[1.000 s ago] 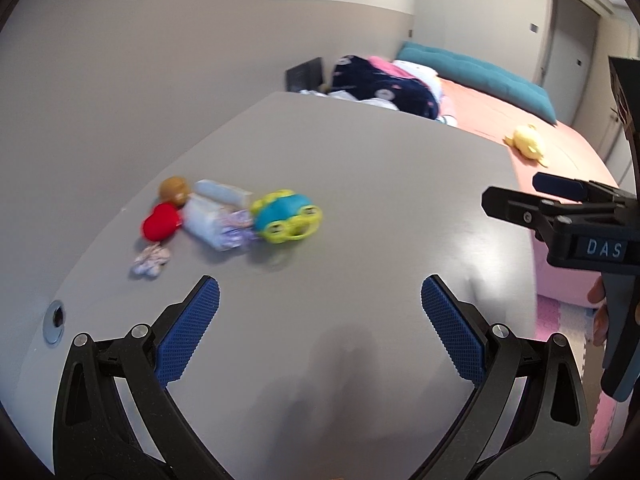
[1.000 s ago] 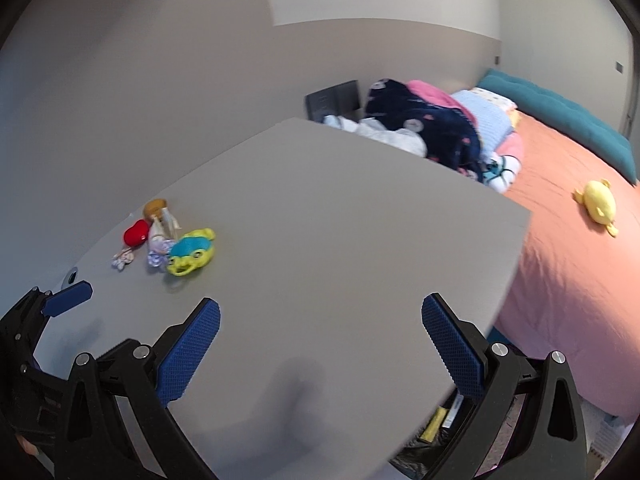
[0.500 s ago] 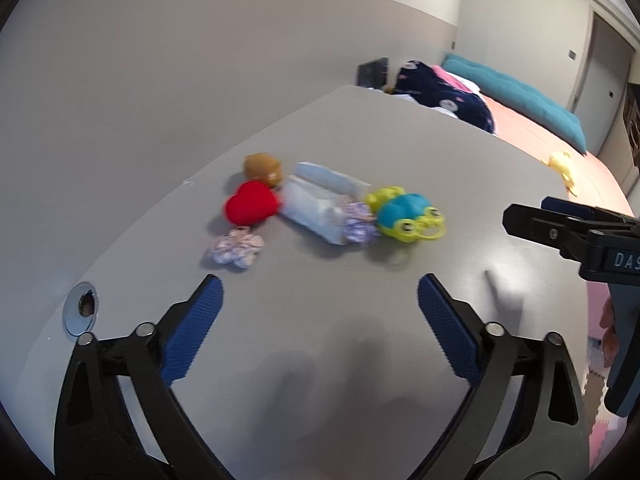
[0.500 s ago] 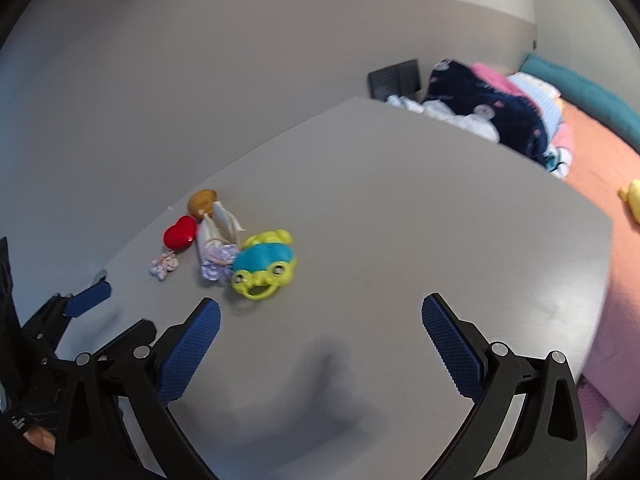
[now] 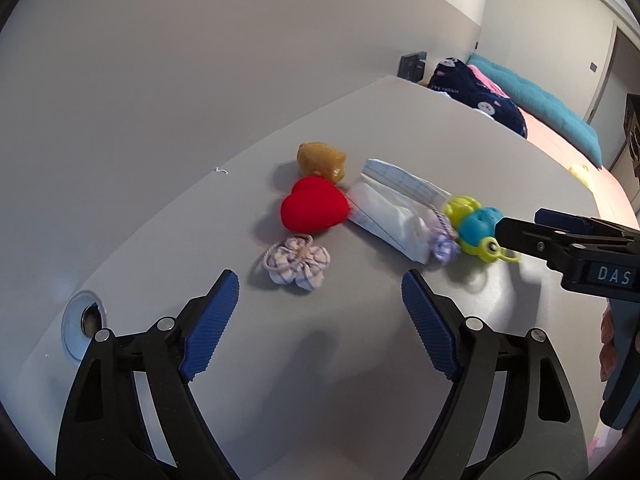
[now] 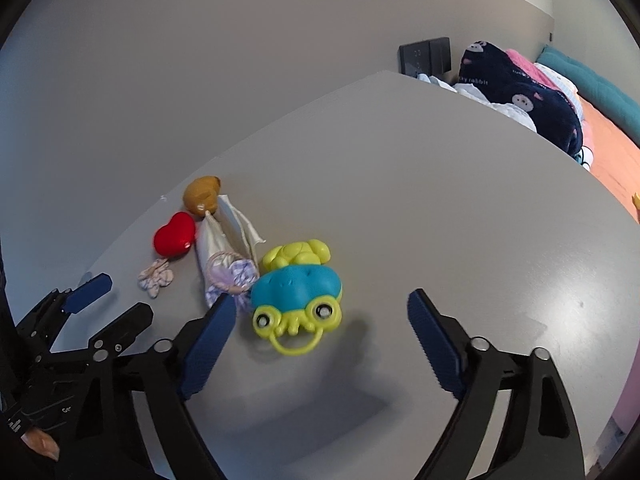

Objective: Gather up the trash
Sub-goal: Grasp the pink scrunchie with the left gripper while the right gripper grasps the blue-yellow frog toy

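Both tools hang spread wide over a grey desk (image 5: 360,380), neither one grasping anything. The left tool (image 5: 320,304) points at a small cluster of things: a checked fabric scrunchie (image 5: 296,260) lies just ahead of its fingers, a red heart-shaped toy (image 5: 314,210) sits behind that, and a brown animal figure (image 5: 320,160) touches the heart's far side. To the right of the heart lies a crumpled white paper packet (image 5: 394,208) — the trash here — with a lilac scrunchie (image 5: 442,248) at its near end. The right tool (image 6: 320,312) hovers just above a blue and yellow-green frog toy (image 6: 298,296), which lies beside the packet. A round metal cable grommet (image 5: 82,322) is set in the desk's left corner. Beyond the desk lies a bed (image 6: 608,144) with a navy printed blanket (image 6: 516,96).
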{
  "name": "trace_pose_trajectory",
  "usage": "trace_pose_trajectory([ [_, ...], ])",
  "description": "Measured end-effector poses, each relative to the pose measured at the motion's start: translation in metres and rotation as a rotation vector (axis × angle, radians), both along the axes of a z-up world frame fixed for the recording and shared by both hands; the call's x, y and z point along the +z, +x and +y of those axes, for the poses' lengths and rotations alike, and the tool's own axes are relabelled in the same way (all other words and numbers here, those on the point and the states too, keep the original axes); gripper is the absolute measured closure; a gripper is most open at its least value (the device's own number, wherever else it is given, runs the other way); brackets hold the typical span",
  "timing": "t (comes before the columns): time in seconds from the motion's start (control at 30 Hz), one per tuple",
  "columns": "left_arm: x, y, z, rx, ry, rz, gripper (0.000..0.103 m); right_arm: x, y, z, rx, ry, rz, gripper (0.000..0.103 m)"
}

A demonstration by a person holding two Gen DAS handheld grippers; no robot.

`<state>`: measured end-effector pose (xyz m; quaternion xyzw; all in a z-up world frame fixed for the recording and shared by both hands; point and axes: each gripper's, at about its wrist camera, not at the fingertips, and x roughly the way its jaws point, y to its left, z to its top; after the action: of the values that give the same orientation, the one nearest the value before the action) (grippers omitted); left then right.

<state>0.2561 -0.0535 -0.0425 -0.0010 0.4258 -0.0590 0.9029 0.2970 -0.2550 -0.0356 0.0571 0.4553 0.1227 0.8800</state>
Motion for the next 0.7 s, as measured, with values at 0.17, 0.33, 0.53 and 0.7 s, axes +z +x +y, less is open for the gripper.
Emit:
trace_pose_trajectory([
  [0.17,-0.007,0.016,-0.002,-0.012,0.014,0.009,0.027,-0.009,0.012,0.009,0.001,-0.018,0.014,0.025],
  [0.33,-0.014,0.028,-0.003,-0.016,0.017,0.025,0.034,-0.014,0.020,0.020,0.021,-0.032,0.016,0.025],
  [0.53,-0.022,0.035,-0.002,-0.025,0.024,0.047,0.058,-0.020,0.018,0.030,0.031,-0.086,-0.001,0.035],
  [0.7,-0.025,0.033,0.000,-0.020,0.052,0.027,0.072,-0.020,0.012,0.032,0.044,-0.133,-0.025,0.041],
])
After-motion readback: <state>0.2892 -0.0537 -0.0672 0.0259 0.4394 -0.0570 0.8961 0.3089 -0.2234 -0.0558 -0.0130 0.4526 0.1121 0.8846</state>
